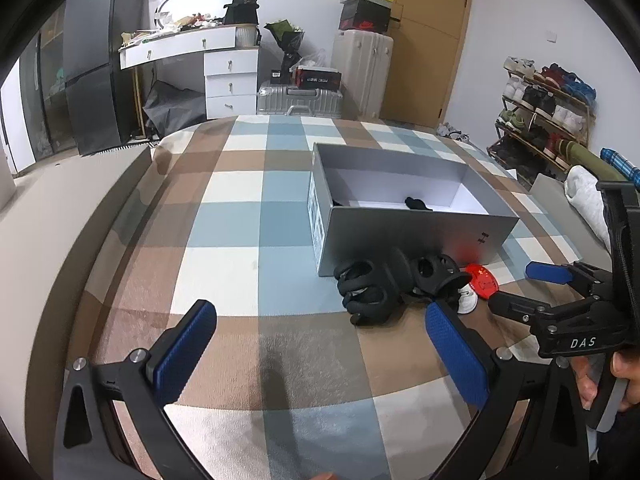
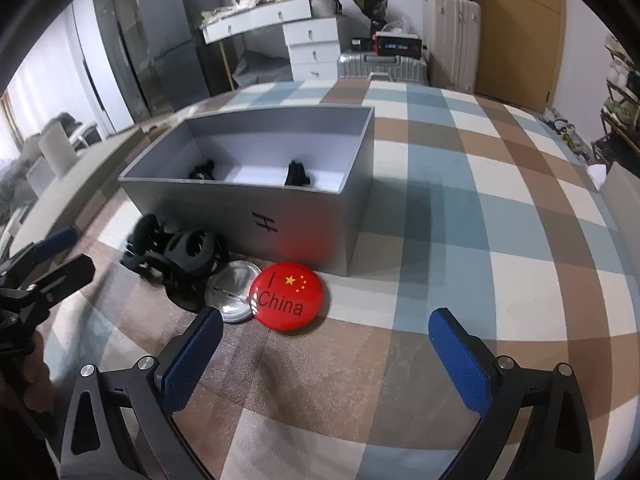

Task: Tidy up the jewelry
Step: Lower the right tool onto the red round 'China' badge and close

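Right now both grippers hover over a checked bed cover point(image 2: 460, 208) with their blue pads spread wide and nothing between them. Ahead of the right gripper point(image 2: 326, 344), just beyond its fingertips and a little toward its left finger, lies a round red badge point(image 2: 289, 297) printed with yellow stars and the word "China". Touching the badge's left edge is a second badge turned face down point(image 2: 230, 290), its silver back and pin showing; the left finger of this gripper partly covers its lower edge. Farther left of that sits a tangle of black hair clips point(image 2: 180, 254), resting against the front wall of an open grey box point(image 2: 288, 216). That box stands straight ahead of the right gripper, behind the badges, and two small black items lie on its white floor, one toward the left point(image 2: 203, 171) and one nearer the middle point(image 2: 297, 175).

From the left gripper point(image 1: 320, 354), the same black clips point(image 1: 370, 286) lie ahead and to the right, just beyond its right finger. The red badge point(image 1: 482, 280) peeks out farther right, beside the clips, and the box point(image 1: 416, 232) rises behind them. The right gripper point(image 1: 520, 288) shows at the far right edge of this view, also spread apart.
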`<control>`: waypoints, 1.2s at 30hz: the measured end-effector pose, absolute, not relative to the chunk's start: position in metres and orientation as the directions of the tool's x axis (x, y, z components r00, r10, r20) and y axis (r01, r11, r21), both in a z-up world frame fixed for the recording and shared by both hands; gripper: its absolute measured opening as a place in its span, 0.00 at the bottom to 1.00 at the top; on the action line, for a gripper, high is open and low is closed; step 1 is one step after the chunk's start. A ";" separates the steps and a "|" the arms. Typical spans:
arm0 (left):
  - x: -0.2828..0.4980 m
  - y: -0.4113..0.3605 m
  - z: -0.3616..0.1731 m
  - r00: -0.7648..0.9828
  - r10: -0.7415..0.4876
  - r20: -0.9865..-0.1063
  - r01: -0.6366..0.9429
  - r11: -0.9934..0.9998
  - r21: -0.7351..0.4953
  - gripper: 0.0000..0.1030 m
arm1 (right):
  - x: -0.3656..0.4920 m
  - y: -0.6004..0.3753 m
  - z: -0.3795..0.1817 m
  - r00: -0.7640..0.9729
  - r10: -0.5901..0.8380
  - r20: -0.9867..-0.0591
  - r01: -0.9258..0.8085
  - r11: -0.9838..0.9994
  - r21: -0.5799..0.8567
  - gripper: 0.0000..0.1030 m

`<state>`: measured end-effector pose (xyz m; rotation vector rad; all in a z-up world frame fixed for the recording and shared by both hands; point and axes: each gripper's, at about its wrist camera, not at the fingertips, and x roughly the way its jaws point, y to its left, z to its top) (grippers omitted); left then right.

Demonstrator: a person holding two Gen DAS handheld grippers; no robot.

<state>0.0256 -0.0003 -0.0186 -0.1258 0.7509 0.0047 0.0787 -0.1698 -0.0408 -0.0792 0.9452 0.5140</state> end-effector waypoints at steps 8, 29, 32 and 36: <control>0.019 0.010 -0.018 0.755 -0.075 -0.652 -0.074 0.978 -0.197 0.99 | 0.081 -0.164 -0.046 0.462 0.363 -0.809 -0.453 0.881 0.137 1.00; 0.024 0.008 -0.021 0.737 -0.076 -0.672 -0.072 0.979 -0.190 0.99 | 0.094 -0.171 -0.051 0.488 0.249 -0.836 -0.373 0.926 0.058 1.00; 0.025 0.008 -0.022 0.734 -0.078 -0.674 -0.073 0.979 -0.193 0.99 | 0.094 -0.179 -0.052 0.488 0.241 -0.839 -0.362 0.930 0.056 1.00; 0.025 0.008 -0.021 0.734 -0.077 -0.675 -0.074 0.979 -0.192 0.99 | 0.092 -0.177 -0.050 0.491 0.238 -0.838 -0.377 0.925 0.042 1.00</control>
